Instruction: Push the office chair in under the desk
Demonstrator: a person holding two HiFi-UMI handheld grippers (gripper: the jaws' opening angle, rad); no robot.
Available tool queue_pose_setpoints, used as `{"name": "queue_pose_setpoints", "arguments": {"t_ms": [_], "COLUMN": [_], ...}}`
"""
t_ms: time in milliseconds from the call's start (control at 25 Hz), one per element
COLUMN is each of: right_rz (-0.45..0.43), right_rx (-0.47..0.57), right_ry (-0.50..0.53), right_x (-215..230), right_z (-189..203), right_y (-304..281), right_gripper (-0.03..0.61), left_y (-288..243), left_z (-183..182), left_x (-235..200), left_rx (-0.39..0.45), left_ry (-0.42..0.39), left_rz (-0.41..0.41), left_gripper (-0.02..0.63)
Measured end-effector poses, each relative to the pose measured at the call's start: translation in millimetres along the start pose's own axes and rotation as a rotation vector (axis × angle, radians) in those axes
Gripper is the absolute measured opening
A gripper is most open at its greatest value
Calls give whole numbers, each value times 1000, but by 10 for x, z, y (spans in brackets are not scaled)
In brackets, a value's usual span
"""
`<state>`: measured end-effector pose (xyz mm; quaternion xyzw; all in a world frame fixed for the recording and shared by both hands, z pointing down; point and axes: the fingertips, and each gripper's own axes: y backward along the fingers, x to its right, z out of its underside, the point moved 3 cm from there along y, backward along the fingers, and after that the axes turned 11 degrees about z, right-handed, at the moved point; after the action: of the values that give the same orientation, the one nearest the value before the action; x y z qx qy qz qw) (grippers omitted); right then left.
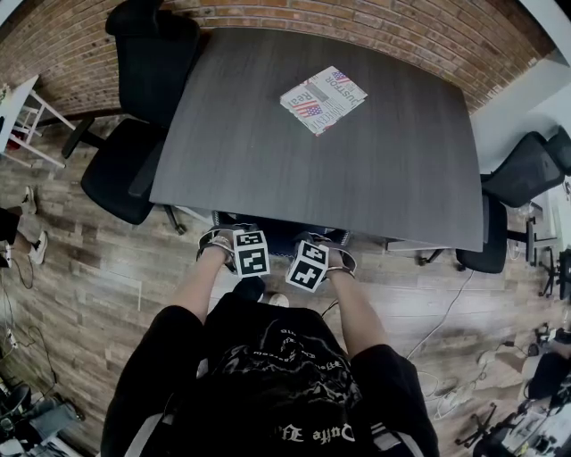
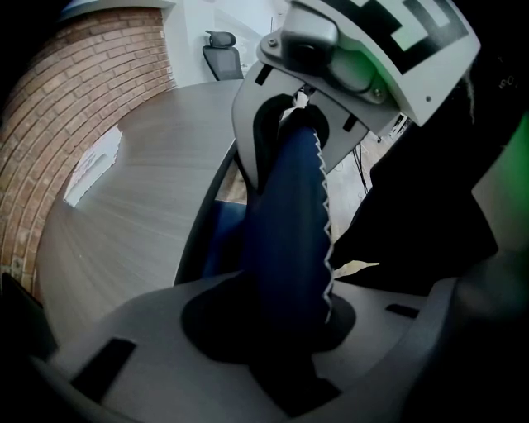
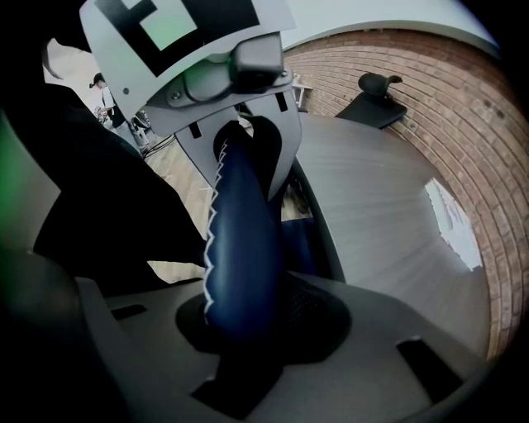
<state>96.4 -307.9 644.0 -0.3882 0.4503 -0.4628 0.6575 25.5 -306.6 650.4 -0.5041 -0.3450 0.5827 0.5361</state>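
The office chair's blue backrest (image 1: 278, 234) shows just past the near edge of the dark grey desk (image 1: 357, 178), its seat hidden beneath. My left gripper (image 1: 232, 241) and right gripper (image 1: 326, 248) sit side by side on the backrest's top edge, pointing steeply down. In the left gripper view the blue padded edge with white stitching (image 2: 285, 223) runs between my left gripper's (image 2: 273, 330) jaws, which are shut on it. In the right gripper view the same edge (image 3: 244, 248) is clamped by my right gripper (image 3: 256, 330). Each view shows the other gripper farther along the edge.
A magazine (image 1: 323, 98) lies on the desk's far side. A black office chair (image 1: 134, 134) stands at the desk's left corner, another (image 1: 513, 192) at the right. Cables (image 1: 437, 339) trail over the wood floor, and a brick wall (image 1: 401, 27) backs the desk.
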Motion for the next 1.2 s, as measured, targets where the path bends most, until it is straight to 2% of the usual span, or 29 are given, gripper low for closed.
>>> {"name": "queue_pose_setpoints", "arguments": {"t_ms": [480,800,920,1080,1200], "right_rz": [1,-30,-34,-58,-45], "right_rx": [8,-8,-12,8,43], "right_ry": [-1,-16,-28,-79,-117], "right_x": [1,-26,-53,-104,-96], "right_z": [5,21,6,20,-14], "right_y": [-4,-11,-26,9,95], "right_gripper": [106,132,146,219,238], "left_y": [-6,-10,-20,-21,56], "left_z": [-3,5,47,59,36], "left_x": [-2,-20,-24,3,34], "left_rx": [8,6,14,49,95], "left_ry": [4,8,37,86,114], "left_rz": [3,-35,-50,-67,-70], "left_gripper": [112,155,183,186,212]}}
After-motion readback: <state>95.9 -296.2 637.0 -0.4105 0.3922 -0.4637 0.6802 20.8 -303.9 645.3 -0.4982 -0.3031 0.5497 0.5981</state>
